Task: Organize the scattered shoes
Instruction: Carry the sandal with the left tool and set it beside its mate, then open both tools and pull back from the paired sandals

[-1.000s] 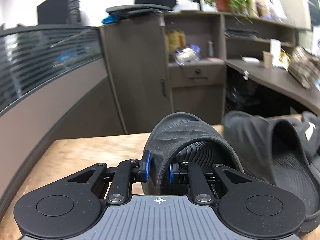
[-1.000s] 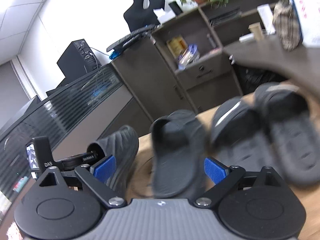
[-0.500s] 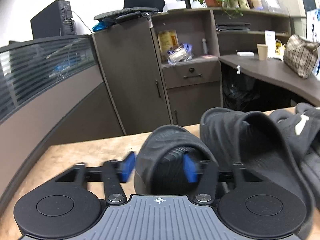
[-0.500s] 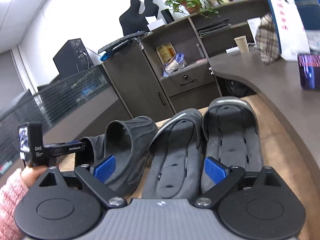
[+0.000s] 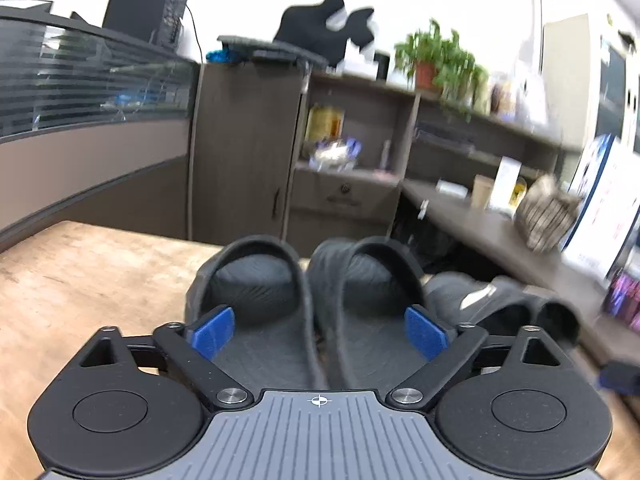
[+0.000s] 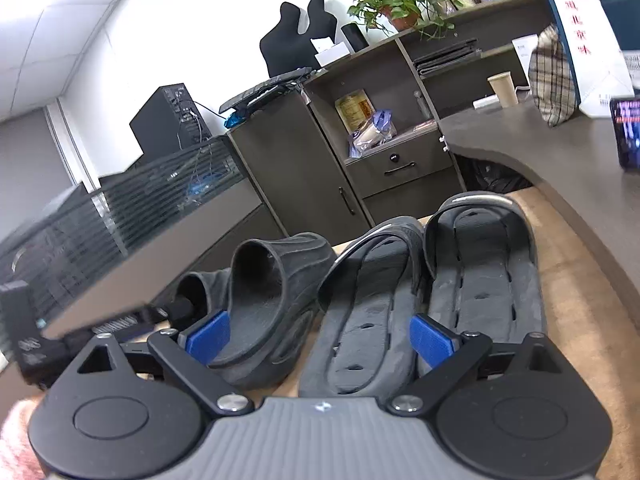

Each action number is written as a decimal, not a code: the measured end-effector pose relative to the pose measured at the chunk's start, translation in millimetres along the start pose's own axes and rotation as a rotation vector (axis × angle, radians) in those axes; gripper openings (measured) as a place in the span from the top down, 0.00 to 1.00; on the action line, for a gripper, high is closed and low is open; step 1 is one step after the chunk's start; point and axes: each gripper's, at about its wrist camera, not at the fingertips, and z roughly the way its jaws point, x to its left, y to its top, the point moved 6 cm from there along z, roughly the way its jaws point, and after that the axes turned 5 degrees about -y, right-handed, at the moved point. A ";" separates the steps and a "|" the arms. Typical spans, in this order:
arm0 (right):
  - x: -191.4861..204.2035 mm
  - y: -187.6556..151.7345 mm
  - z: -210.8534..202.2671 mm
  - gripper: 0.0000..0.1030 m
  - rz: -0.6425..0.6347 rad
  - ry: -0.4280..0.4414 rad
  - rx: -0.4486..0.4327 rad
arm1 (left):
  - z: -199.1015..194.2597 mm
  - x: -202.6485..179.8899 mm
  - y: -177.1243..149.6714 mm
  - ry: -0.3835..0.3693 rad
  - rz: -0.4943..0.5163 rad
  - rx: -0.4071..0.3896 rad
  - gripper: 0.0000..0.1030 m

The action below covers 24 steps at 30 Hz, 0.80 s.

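**Four slippers lined up on the wooden table**

From the left wrist view, the left gripper was spreading its jaws, blue pads wide apart above two ribbed dark slippers: the left ribbed slipper and the right ribbed slipper lay side by side, touching, heels towards the camera, neither one pressed by a pad. To their right (blurred) sat the pair of strap slippers. The wooden table carried all four. In the right wrist view, the right gripper stood wide open and empty, hovering over the heels, with the perforated strap slippers close together.
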 end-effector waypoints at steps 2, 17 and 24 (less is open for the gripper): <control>1.3 -2.9 1.4 0.05 -0.044 -0.041 -0.007 | -8.5 -4.5 -1.7 -0.011 0.015 -0.038 0.00; -24.4 11.4 -8.9 0.03 -0.045 -0.135 -0.205 | -12.6 -20.5 -2.2 0.009 0.038 -0.290 0.00; -47.0 19.1 -10.2 0.03 -0.061 -0.232 -0.303 | 3.5 -42.9 0.8 0.028 0.109 -0.338 0.00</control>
